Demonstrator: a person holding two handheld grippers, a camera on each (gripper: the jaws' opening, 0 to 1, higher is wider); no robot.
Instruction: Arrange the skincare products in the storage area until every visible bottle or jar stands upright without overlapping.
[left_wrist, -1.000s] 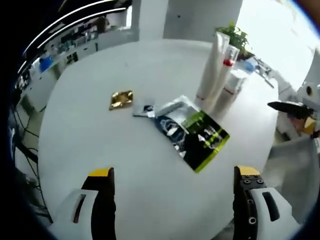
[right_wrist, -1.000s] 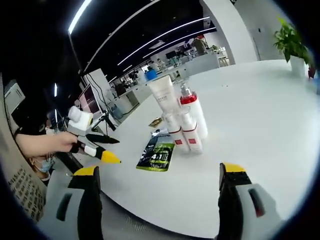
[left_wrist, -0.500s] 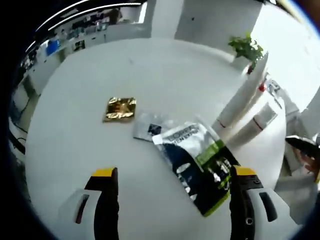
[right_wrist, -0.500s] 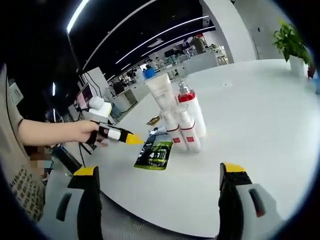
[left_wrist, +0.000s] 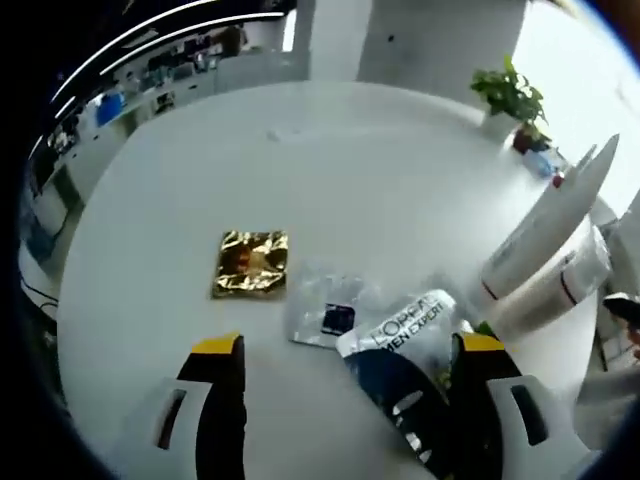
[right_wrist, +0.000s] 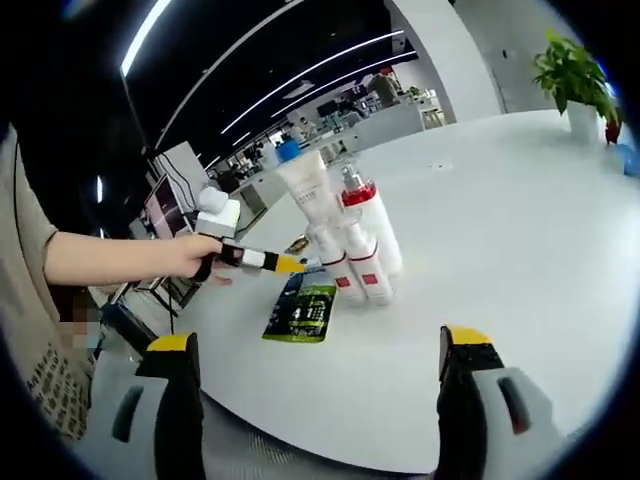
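Under my open left gripper (left_wrist: 348, 345) three sachets lie flat on the white round table (left_wrist: 180, 180): a gold one (left_wrist: 250, 265), a clear one with a dark square (left_wrist: 330, 315) and a dark L'Oreal one (left_wrist: 395, 365) between the jaws. A white tube (left_wrist: 550, 225) and a red-banded bottle (left_wrist: 560, 285) stand at the right. In the right gripper view the white tube (right_wrist: 305, 185), a red-capped pump bottle (right_wrist: 372, 218) and two small bottles (right_wrist: 352, 268) stand upright together. The green-and-dark sachet (right_wrist: 300, 312) lies before them. My right gripper (right_wrist: 320, 342) is open, well short of them.
A hand holds the left gripper (right_wrist: 270, 263) just left of the bottle cluster. A potted plant (left_wrist: 510, 95) stands at the table's far edge, and another view of the plant (right_wrist: 572, 75) puts it far right. Office desks lie beyond the table.
The left gripper has moved forward and down over the sachets, which now lie closer between its jaws. In the right gripper view the hand has carried it closer to the bottles.
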